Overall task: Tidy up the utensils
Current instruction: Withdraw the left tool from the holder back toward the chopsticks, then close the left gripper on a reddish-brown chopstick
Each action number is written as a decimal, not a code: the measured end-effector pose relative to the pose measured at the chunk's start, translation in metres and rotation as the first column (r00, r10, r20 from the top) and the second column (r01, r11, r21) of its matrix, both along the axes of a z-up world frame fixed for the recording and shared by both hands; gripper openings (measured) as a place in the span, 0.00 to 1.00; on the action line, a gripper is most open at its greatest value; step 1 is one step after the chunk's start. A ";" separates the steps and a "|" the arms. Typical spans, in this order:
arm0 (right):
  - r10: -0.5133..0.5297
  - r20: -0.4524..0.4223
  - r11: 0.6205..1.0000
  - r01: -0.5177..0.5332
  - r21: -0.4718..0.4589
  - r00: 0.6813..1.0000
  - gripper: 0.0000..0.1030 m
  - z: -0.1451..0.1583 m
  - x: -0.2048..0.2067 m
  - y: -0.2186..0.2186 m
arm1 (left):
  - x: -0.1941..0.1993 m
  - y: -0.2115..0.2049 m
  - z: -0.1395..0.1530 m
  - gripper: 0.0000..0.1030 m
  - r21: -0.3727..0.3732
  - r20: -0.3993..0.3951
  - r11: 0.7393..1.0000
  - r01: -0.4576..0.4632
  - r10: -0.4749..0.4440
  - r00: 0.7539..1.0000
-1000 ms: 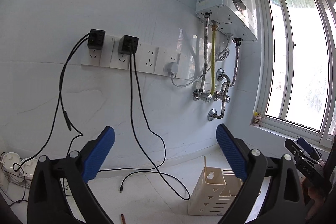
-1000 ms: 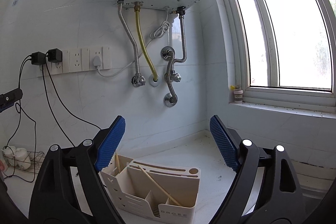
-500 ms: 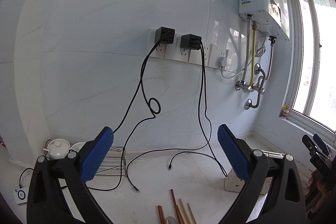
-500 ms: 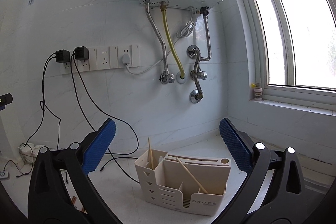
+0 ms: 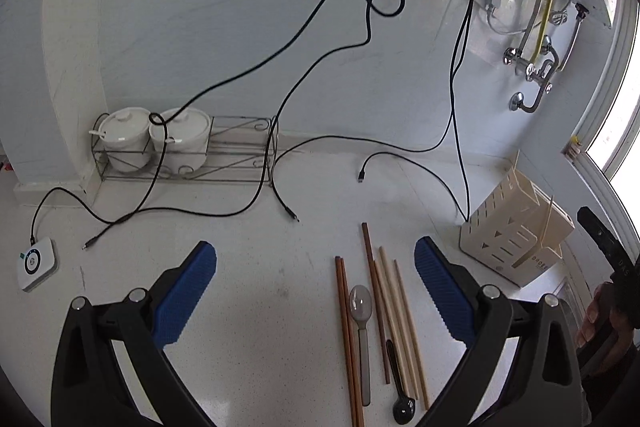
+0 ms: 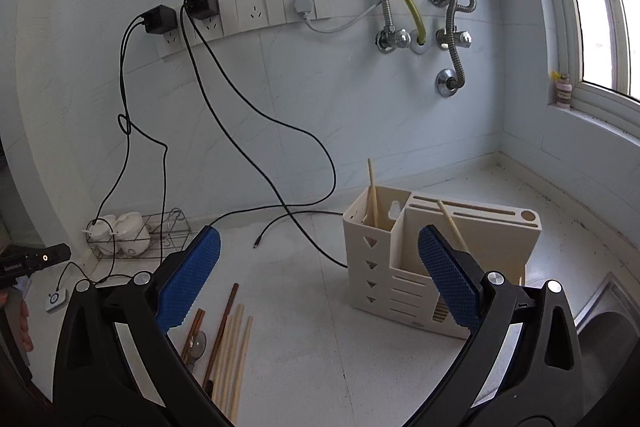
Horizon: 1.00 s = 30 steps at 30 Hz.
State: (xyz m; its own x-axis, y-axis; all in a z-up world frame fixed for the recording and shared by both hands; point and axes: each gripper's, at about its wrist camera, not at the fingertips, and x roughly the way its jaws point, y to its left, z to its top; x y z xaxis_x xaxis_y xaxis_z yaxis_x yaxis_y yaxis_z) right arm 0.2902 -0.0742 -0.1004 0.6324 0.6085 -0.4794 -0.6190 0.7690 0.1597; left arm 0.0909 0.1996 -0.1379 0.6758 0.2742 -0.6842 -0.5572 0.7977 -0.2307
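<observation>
Several chopsticks, dark brown point(image 5: 345, 331) and pale wood point(image 5: 400, 323), lie on the white counter with a grey spoon point(image 5: 361, 311) and a black spoon point(image 5: 400, 387). My left gripper point(image 5: 316, 291) is open and empty above them. A cream utensil holder point(image 5: 516, 239) stands to the right, also in the right wrist view point(image 6: 404, 267), with two pale chopsticks point(image 6: 374, 199) in it. My right gripper point(image 6: 318, 283) is open and empty, in front of the holder. The chopstick pile point(image 6: 228, 347) lies at its lower left.
Black cables point(image 5: 400, 155) trail from wall sockets point(image 6: 256, 7) across the counter. A wire rack with two white lidded pots point(image 5: 156, 139) stands at the back left. A small white device point(image 5: 36, 263) lies at the left. A sink edge point(image 6: 612, 307) is at the right.
Both grippers have tilted downward. The left view now looks down on the chopsticks and spoons. The right view shows more of the counter and the pile. Both stay open.
</observation>
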 end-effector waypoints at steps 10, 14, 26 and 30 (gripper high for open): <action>0.133 -0.344 0.953 -0.215 -0.215 0.930 0.58 -0.080 0.013 0.061 | 0.021 -0.002 -0.084 0.94 -0.174 -0.227 0.984 0.047 -0.087 0.970; 0.148 -0.420 0.923 -0.277 -0.267 0.896 0.51 -0.106 0.011 0.080 | 0.032 -0.008 -0.105 0.90 -0.192 -0.292 0.980 0.057 -0.113 0.950; 0.168 -0.487 0.889 -0.345 -0.300 0.857 0.44 -0.124 0.009 0.103 | 0.063 -0.021 -0.140 0.83 -0.148 -0.434 0.984 0.100 -0.155 0.887; 0.159 -0.492 0.893 -0.337 -0.297 0.856 0.44 -0.123 0.011 0.099 | 0.072 -0.022 -0.146 0.82 -0.122 -0.463 0.986 0.111 -0.155 0.872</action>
State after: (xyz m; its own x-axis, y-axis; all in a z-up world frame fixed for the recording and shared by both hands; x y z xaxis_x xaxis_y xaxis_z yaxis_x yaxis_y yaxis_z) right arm 0.3012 0.0244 -0.2235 0.1478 0.4431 -0.8842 -0.7263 0.6554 0.2070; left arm 0.1632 0.1773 -0.2840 0.2943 0.1275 -0.9472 -0.5077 0.8605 -0.0419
